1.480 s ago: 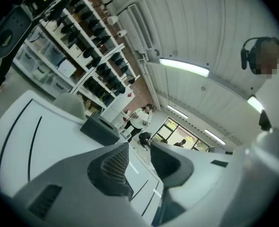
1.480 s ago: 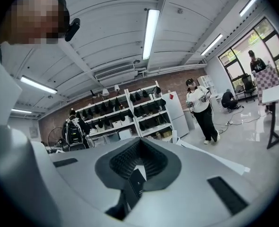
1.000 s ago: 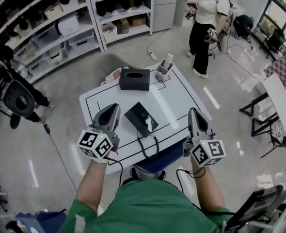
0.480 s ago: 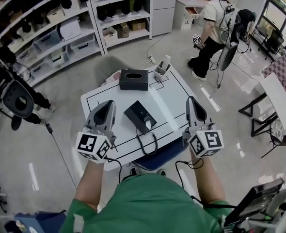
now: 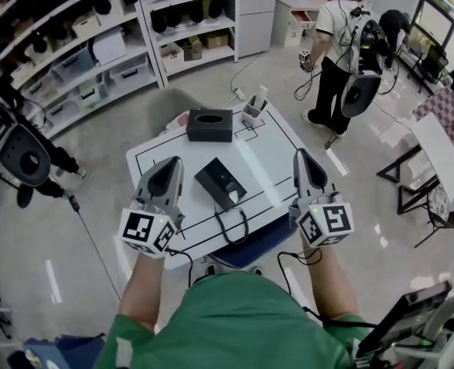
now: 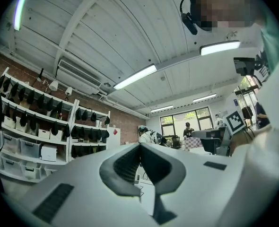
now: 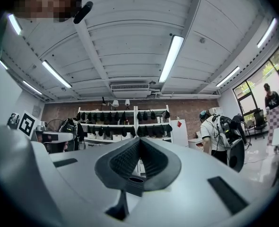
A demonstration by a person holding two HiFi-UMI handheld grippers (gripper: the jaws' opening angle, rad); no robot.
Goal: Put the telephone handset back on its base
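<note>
The black telephone (image 5: 220,181) lies tilted in the middle of the white table (image 5: 277,156). Its dark cord (image 5: 232,226) loops toward the front edge. At this size I cannot tell the handset apart from the base. My left gripper (image 5: 172,164) hovers left of the phone, apart from it, shut and empty. My right gripper (image 5: 299,157) hovers right of the phone, also shut with nothing in it. Both gripper views look up at the ceiling, with the left gripper (image 6: 140,147) and the right gripper (image 7: 139,142) showing their pads pressed together.
A black tissue box (image 5: 209,125) stands at the table's far side, with a small holder (image 5: 252,112) at the far right corner. Something blue (image 5: 250,244) sits under the front edge. Shelving (image 5: 96,44) lines the back. A person (image 5: 338,44) with a backpack stands beyond the table.
My left gripper has shifted a little left and toward me; the right one barely moved. The person in the background has walked to the right. The telephone has not moved.
</note>
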